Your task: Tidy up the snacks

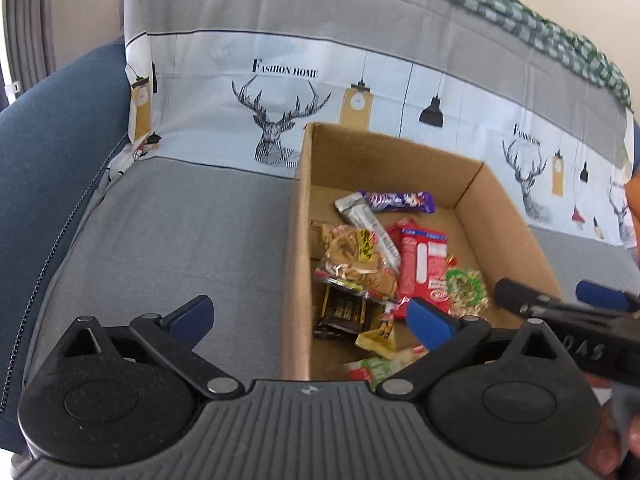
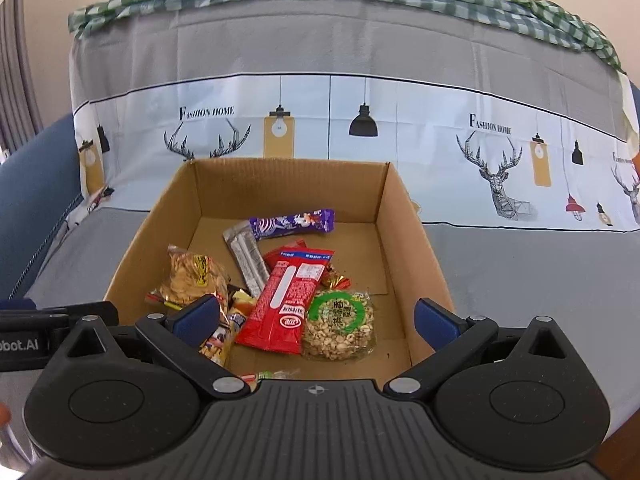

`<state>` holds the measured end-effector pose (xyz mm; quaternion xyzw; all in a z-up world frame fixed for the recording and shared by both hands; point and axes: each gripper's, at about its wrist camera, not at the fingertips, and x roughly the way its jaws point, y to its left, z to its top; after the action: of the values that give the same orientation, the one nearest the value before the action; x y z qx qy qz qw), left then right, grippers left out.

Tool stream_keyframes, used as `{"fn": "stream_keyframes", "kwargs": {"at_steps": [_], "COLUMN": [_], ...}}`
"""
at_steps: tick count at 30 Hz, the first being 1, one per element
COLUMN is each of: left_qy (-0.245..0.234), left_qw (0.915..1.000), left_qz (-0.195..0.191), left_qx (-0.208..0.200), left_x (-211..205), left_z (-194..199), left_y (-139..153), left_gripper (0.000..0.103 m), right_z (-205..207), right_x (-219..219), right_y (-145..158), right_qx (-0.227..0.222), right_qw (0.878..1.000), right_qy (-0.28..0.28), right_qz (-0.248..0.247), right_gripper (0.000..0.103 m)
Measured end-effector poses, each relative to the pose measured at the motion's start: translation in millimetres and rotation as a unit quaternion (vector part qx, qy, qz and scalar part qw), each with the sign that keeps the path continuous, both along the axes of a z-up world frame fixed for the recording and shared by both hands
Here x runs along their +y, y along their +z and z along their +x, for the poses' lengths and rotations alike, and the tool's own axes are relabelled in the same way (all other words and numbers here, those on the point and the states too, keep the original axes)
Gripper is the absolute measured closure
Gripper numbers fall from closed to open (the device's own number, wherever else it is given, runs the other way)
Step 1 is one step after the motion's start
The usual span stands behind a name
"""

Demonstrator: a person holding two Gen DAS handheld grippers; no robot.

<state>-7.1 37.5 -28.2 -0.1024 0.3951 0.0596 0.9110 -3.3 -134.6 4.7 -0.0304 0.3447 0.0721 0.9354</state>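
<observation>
Now, through the left wrist camera, the left claw point(image 1: 310, 318) is spread wide with nothing between its blue pads, one pad over the grey sofa cover point(image 1: 180, 240) and the other over the cardboard box point(image 1: 298, 240). The box sits on the sofa seat, its left wall straight ahead. Inside lie the snacks: a purple bar point(image 1: 400, 201) toward the back, a silver stick pack point(image 1: 370, 224) just beside it, a clear bag of brown crackers point(image 1: 352, 256), a red packet point(image 1: 420, 268) and a round peanut cake point(image 1: 466, 292) with a green label. The right claw point(image 1: 560, 300) reaches in from the right over the box's near corner, also spread apart.

Seen from the right wrist camera, the right claw point(image 2: 316, 316) is released and empty, hovering above the near edge of the cardboard box point(image 2: 404, 216). The red packet point(image 2: 286, 304) lies just ahead between the pads, overlapping the silver stick pack point(image 2: 246, 258); the peanut cake point(image 2: 340, 322) touches its right side. The cracker bag point(image 2: 192, 276) lies to the left and the purple bar point(image 2: 292, 222) at the back. Part of the left claw point(image 2: 52, 320) shows at the left edge.
</observation>
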Motion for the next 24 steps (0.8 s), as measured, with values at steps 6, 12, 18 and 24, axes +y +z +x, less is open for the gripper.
{"fn": "stream_keyframes", "kwargs": {"at_steps": [6, 12, 18, 24], "left_qy": [-0.001, -0.008, -0.012, -0.013], "left_qw": [0.9999, 0.9999, 0.9998, 0.9998], "left_qz": [-0.008, -0.006, -0.008, -0.011], "left_qx": [0.013, 0.011, 0.011, 0.014], "left_x": [-0.1, -7.0, -8.2, -8.1], "left_z": [2.2, 3.7, 3.8, 3.8], "left_y": [-6.5, -5.8, -5.6, -7.2], "left_gripper": [0.001, 0.001, 0.001, 0.001], "right_z": [2.1, 2.8, 3.7, 3.6], "right_x": [0.4, -3.4, -5.8, -5.0], "right_y": [-0.6, -1.4, -1.9, -1.7], "right_qx": [0.004, 0.006, 0.009, 0.01], "right_qw": [1.0, 1.0, 1.0, 1.0], "right_qy": [-0.004, -0.011, -0.013, -0.013], "right_qz": [-0.001, 0.0, 0.003, 0.001], "right_gripper": [0.001, 0.001, 0.001, 0.001]}}
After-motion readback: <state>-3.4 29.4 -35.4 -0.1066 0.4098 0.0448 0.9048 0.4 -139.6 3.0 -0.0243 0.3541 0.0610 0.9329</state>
